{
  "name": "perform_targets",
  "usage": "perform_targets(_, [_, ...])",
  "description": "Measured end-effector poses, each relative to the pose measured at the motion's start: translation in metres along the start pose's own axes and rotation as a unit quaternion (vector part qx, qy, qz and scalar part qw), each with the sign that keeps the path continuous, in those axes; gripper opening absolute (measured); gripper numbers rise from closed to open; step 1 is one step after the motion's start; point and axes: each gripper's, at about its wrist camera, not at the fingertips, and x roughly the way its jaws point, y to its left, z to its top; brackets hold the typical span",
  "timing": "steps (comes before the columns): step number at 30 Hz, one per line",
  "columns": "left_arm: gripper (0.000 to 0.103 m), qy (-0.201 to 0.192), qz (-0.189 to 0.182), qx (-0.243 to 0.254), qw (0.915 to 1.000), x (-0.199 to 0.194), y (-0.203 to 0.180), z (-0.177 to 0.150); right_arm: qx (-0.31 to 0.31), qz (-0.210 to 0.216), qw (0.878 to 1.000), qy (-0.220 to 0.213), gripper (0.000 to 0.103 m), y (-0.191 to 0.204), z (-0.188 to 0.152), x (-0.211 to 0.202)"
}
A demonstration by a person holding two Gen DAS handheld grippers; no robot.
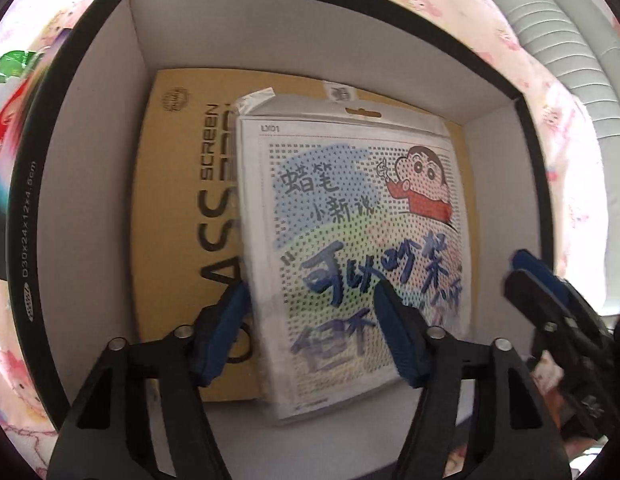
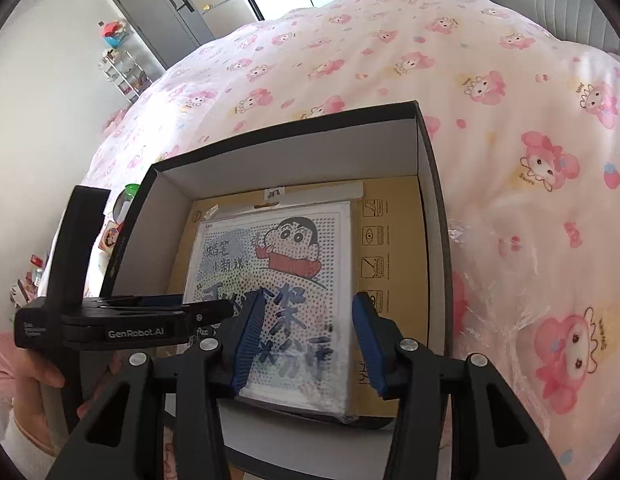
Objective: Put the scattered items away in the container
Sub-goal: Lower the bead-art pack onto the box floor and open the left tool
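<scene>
Both sets of jaws are spread wide and gripping nothing. The left gripper (image 1: 310,332) hangs over the near end of the cartoon packet (image 1: 350,248), its blue pads either side of it; I can't tell if they touch it. The right gripper (image 2: 306,344) hovers over the same packet's near end, also released.

The packet lies flat inside the black box (image 2: 430,208), on top of a brown cardboard sleeve (image 1: 182,208) printed "SCREEN". The box has white inner walls and sits on a bed (image 2: 510,120) with a pink cartoon-print cover.

Left wrist view looks almost straight down into the box, so you mostly get its walls, a strip of bedding and a grey padded headboard (image 1: 550,40) top right. It also catches the right gripper at the right edge.

Right wrist view is the wider one: grey door (image 2: 162,12), a white rack (image 2: 122,68) of clutter, crinkled clear plastic (image 2: 482,272) right of the box, plus the left gripper side-on with the hand (image 2: 34,376) holding it.
</scene>
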Motion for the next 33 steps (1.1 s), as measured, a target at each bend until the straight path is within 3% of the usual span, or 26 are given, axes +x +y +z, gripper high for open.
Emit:
perform_targets(3, [0.059, -0.032, 0.017, 0.008, 0.9993, -0.016, 0.009, -0.012, -0.023, -0.028, 0.999, 0.005, 0.043, 0.007, -0.003, 0.007])
perform_targets(6, [0.052, -0.025, 0.038, 0.008, 0.9989, -0.018, 0.019, -0.021, -0.055, -0.061, 0.997, 0.005, 0.043, 0.018, -0.008, 0.011])
perform_targets(9, [0.047, -0.015, 0.041, 0.019, 0.9989, -0.015, 0.023, -0.034, -0.069, -0.047, 0.996, -0.024, 0.043, 0.024, -0.008, 0.001])
perform_targets(10, [0.036, -0.019, 0.047, 0.016, 0.9986, -0.015, 0.025, -0.039, -0.074, -0.045, 0.996, -0.036, 0.043, 0.026, -0.008, -0.003])
perform_targets(12, [0.03, -0.033, 0.061, -0.009, 0.9975, -0.013, 0.025, -0.037, -0.077, -0.022, 0.996, -0.025, 0.043, 0.028, -0.008, 0.0])
perform_targets(16, [0.031, -0.018, 0.062, -0.005, 0.9979, -0.008, 0.03, -0.048, -0.051, 0.009, 0.997, 0.051, 0.043, 0.022, -0.011, 0.028])
perform_targets(18, [0.033, -0.009, 0.067, 0.011, 0.9976, -0.005, 0.029, -0.055, -0.047, 0.015, 0.997, 0.066, 0.043, 0.021, -0.013, 0.032])
perform_targets(21, [0.033, 0.006, 0.039, 0.032, 0.9987, -0.002, 0.028, -0.051, -0.041, 0.011, 0.997, 0.069, 0.043, 0.019, -0.014, 0.033])
perform_targets(22, [0.038, 0.017, 0.022, 0.04, 0.9988, 0.0, 0.026, -0.056, -0.039, 0.009, 0.997, 0.067, 0.043, 0.018, -0.013, 0.032])
perform_targets(24, [0.048, 0.02, 0.031, 0.062, 0.9974, 0.002, 0.023, -0.068, -0.037, 0.005, 0.998, 0.06, 0.043, 0.017, -0.014, 0.029])
perform_targets(27, [0.048, 0.009, 0.043, 0.089, 0.995, -0.005, 0.029, -0.086, -0.037, -0.005, 0.998, 0.05, 0.043, 0.016, -0.013, 0.025])
perform_targets(29, [0.044, -0.003, 0.028, 0.066, 0.9974, -0.014, 0.048, -0.091, -0.036, -0.008, 0.998, 0.051, 0.043, 0.017, -0.013, 0.026])
perform_targets(31, [0.028, -0.027, 0.032, 0.044, 0.9981, -0.024, 0.066, -0.093, -0.039, -0.012, 0.998, 0.056, 0.043, 0.017, -0.013, 0.027])
perform_targets(33, [0.028, -0.05, 0.032, 0.034, 0.9976, -0.034, 0.081, -0.094, -0.043, -0.019, 0.997, 0.057, 0.043, 0.018, -0.012, 0.028])
